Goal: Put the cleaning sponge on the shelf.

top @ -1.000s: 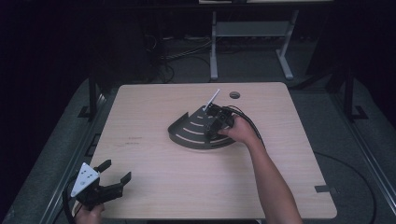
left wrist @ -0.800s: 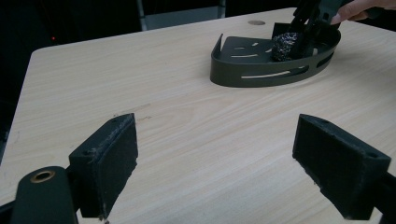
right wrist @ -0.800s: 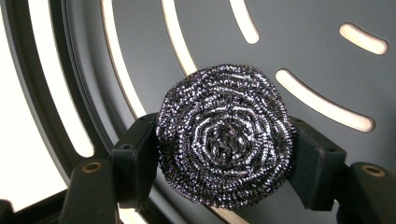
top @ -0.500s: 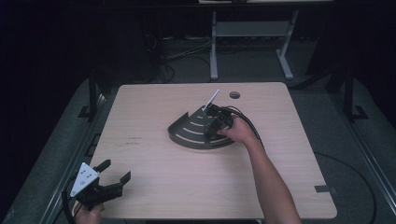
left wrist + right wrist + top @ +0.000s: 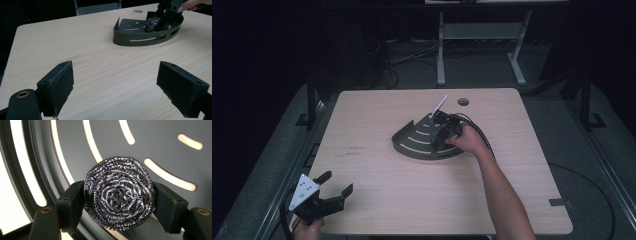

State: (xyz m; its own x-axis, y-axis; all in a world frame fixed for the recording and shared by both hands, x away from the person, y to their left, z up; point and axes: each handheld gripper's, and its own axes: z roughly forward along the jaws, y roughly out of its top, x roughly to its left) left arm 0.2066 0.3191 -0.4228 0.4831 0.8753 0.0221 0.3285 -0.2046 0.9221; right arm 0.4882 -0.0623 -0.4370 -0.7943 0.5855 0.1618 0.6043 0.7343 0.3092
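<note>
The table point(image 5: 377, 125) carries a dark slotted fan-shaped tray point(image 5: 419, 140) near its far centre. The right gripper point(image 5: 118, 200) reaches into the tray, jaws clamped on either side of a round steel-wool scourer point(image 5: 118, 196), held just above the slotted floor. The left gripper point(image 5: 334, 197) sits at the near left corner, well apart from the tray, jaws spread wide and empty.

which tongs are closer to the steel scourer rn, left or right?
Right. The right tongs are shut on the steel scourer inside the dark slotted tray. The left tongs sit open at the table's near-left corner, well away from it.
</note>
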